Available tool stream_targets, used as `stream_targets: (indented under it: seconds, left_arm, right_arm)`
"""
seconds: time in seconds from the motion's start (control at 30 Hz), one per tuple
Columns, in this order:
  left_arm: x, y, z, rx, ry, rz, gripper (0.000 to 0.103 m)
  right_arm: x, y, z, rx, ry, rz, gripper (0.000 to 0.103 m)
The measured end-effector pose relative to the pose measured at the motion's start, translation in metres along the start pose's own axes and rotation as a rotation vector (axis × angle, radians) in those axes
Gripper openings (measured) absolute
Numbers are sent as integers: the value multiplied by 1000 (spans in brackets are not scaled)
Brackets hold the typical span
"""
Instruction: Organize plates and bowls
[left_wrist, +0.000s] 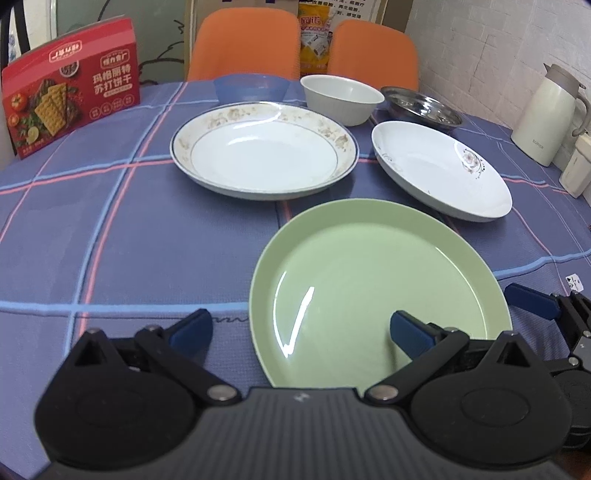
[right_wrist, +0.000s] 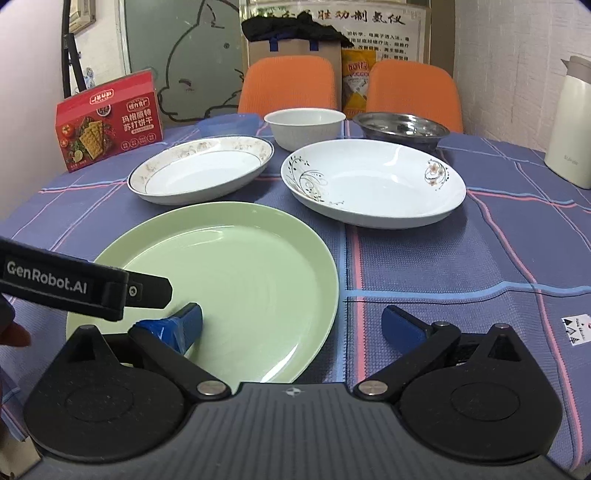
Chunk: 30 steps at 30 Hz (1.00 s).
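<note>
The round pale-green plastic plate (left_wrist: 376, 291) lay directly ahead, straddled by both grippers; the left gripper (left_wrist: 301, 332) and right gripper (right_wrist: 291, 325) gaped, holding nothing.

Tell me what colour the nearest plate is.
Plain light green plate, no pattern; the right wrist view shows it best.

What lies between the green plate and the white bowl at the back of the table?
In the right wrist view, the flowered plate lies between the green plate and the white bowl; the gold-rimmed plate sits just left of that line.
</note>
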<state>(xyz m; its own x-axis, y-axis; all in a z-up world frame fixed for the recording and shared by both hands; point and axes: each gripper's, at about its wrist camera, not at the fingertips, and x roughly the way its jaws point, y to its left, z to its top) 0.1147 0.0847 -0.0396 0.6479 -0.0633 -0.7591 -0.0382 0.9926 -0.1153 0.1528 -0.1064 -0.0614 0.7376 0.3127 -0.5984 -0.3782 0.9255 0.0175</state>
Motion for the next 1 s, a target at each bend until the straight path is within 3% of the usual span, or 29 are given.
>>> stream_targets:
  seconds: [0.13, 0.27, 0.37, 0.4, 0.43, 0.63, 0.87, 1.0]
  left_arm:
    - [3, 3, 5, 0, -2, -1, 102]
    - [5, 6, 8, 11, 5, -19, 102]
    - [4, 5, 6, 34, -7, -13, 98]
    - [4, 5, 6, 41, -13, -14, 88]
    - [2, 4, 6, 51, -27, -14, 63]
    - [-1, 6, 12, 16, -23, 4, 32]
    - [-31, 31, 12, -18, -79, 78, 32]
    - [-36, 58, 3, -69, -65, 116, 32]
  right_arm:
    - [7, 2, 21, -17, 94, 7, 88]
    - [9, 15, 25, -120, 70, 48, 87]
    - [15, 11, 21, -74, 74, 113, 87]
    - [14, 12, 20, -80, 71, 113, 86]
    - [14, 13, 20, -76, 72, 113, 85]
    - [7, 14, 19, 18, 53, 131, 77]
    - [-2, 41, 28, 27, -11, 181, 78]
    - [7, 64, 30, 16, -9, 233, 78]
